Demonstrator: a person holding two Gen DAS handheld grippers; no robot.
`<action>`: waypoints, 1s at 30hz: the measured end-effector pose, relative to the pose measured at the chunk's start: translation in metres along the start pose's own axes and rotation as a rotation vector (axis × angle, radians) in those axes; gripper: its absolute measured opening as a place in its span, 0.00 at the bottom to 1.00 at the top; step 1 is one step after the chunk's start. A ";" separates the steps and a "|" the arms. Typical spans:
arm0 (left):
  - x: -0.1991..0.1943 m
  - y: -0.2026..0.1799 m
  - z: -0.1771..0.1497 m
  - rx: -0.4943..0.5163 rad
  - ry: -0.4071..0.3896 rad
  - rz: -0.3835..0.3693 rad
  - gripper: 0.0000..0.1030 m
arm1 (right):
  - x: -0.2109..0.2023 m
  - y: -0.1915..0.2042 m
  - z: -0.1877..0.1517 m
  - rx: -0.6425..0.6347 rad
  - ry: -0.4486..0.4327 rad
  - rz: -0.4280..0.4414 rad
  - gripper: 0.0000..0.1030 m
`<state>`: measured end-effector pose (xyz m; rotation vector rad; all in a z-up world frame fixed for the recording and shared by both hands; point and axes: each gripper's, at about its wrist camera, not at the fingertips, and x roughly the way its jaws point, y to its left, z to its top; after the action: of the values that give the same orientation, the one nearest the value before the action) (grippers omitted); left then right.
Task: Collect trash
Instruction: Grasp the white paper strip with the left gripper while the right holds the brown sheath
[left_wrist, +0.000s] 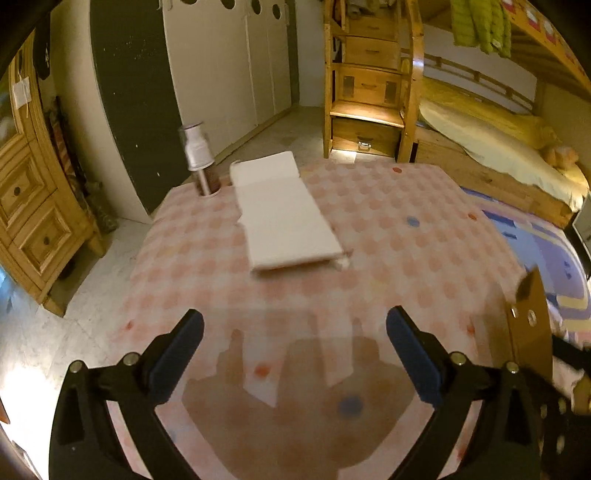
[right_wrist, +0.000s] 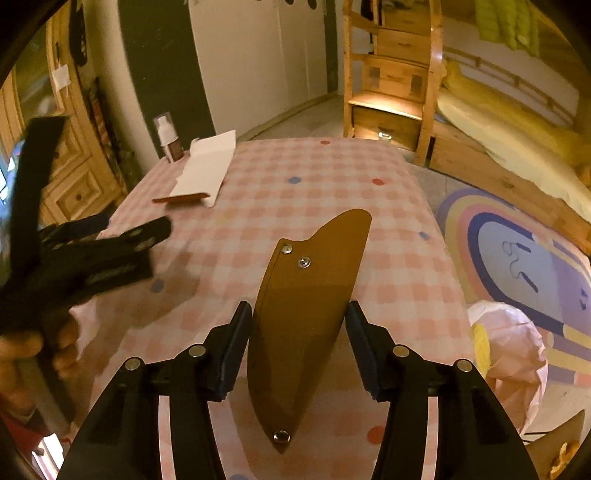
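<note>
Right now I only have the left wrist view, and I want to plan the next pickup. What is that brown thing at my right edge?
Observer: A brown riveted piece, standing upright between the fingers of the right claw, with both pads against its edges.
Operator: Is there anywhere to drop trash?
Observer: A pink bag sits low beside the right edge of the table.
Operator: Is the white paper just paper?
Observer: A red-orange strip shows under its near end.
</note>
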<state>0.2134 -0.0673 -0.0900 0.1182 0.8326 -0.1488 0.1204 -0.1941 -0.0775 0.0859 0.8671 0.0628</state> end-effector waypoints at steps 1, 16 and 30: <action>0.004 0.000 0.004 -0.009 -0.002 -0.003 0.93 | 0.001 -0.004 0.001 0.005 0.000 0.007 0.51; 0.060 0.019 0.030 -0.052 0.116 -0.003 0.49 | 0.001 -0.026 0.003 0.044 -0.008 0.033 0.51; -0.026 0.020 -0.057 0.095 0.160 -0.108 0.48 | -0.025 -0.017 -0.027 0.035 0.019 0.037 0.52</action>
<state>0.1583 -0.0361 -0.1072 0.1758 0.9927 -0.2836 0.0836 -0.2122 -0.0773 0.1339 0.8859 0.0830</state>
